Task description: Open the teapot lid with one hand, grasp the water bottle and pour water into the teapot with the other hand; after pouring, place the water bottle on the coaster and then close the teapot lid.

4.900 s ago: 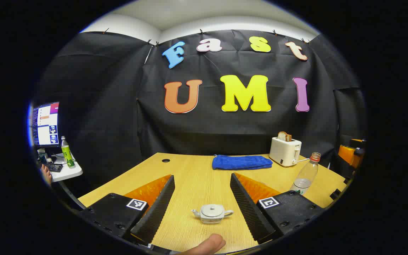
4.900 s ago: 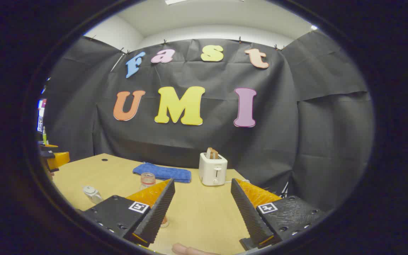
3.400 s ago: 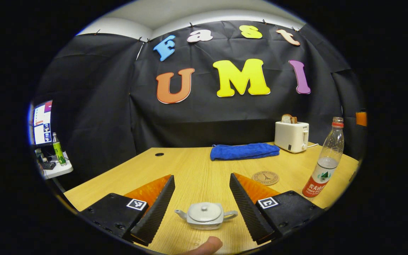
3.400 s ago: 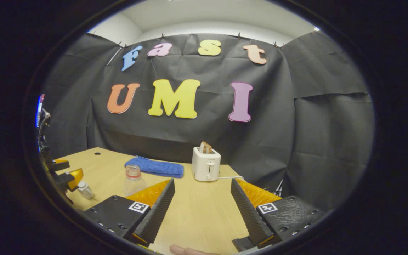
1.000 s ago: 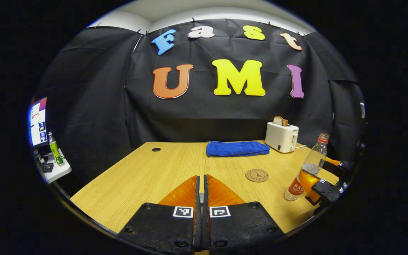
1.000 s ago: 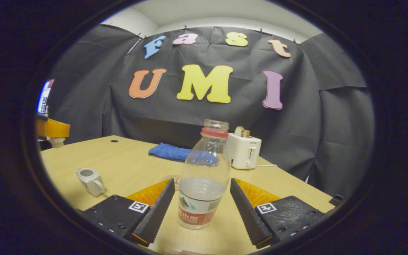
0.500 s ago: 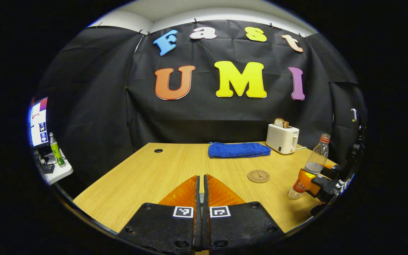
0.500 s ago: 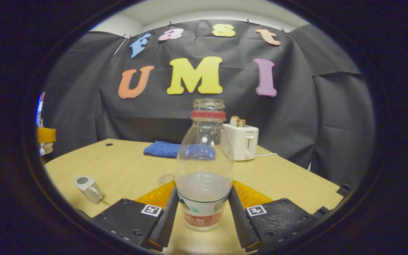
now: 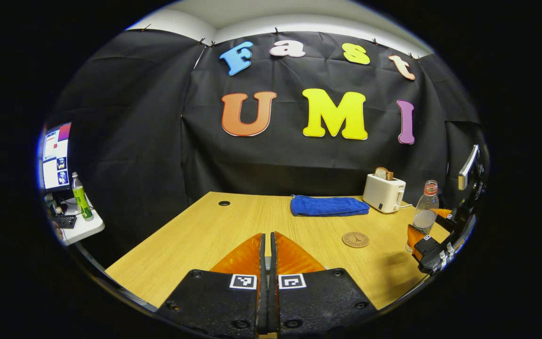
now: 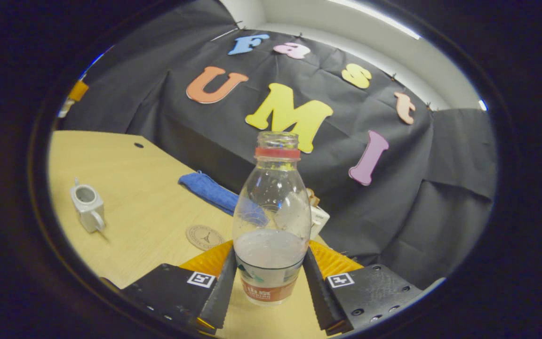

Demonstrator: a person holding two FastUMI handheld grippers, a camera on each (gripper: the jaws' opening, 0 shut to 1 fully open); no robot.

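In the left gripper view, the left gripper [image 9: 266, 249] sits at 6 o'clock with its two fingers pressed together, only a thin slit between them; whether anything is pinched there cannot be told. Ahead lies the wooden table [image 9: 205, 230]. A folded blue cloth [image 9: 328, 206] lies toward 1 o'clock at the table's far edge, with a white toaster [image 9: 384, 194] holding bread just to its right. A round coaster [image 9: 355, 239] rests bare on the table at about 3 o'clock, and beyond it, near the rim of the view at 3 o'clock, the water bottle [image 9: 424, 213] stands clamped low down by the right gripper [image 9: 421, 238]. At 9 o'clock a side desk carries a monitor [image 9: 55, 157] and a green bottle [image 9: 82, 197]. In the right gripper view, tilted so the table slopes, the right gripper [image 10: 270, 278] at 6 o'clock has both fingers pressing on the labelled lower part of the water bottle [image 10: 272, 226], which is uncapped and partly filled. The teapot [image 10: 86, 201] stands on the table at 9 o'clock, its top open with no lid on it. The coaster [image 10: 204, 237] lies at about 8 o'clock, between teapot and bottle, and the blue cloth [image 10: 207, 189] sits beyond it toward 11 o'clock.
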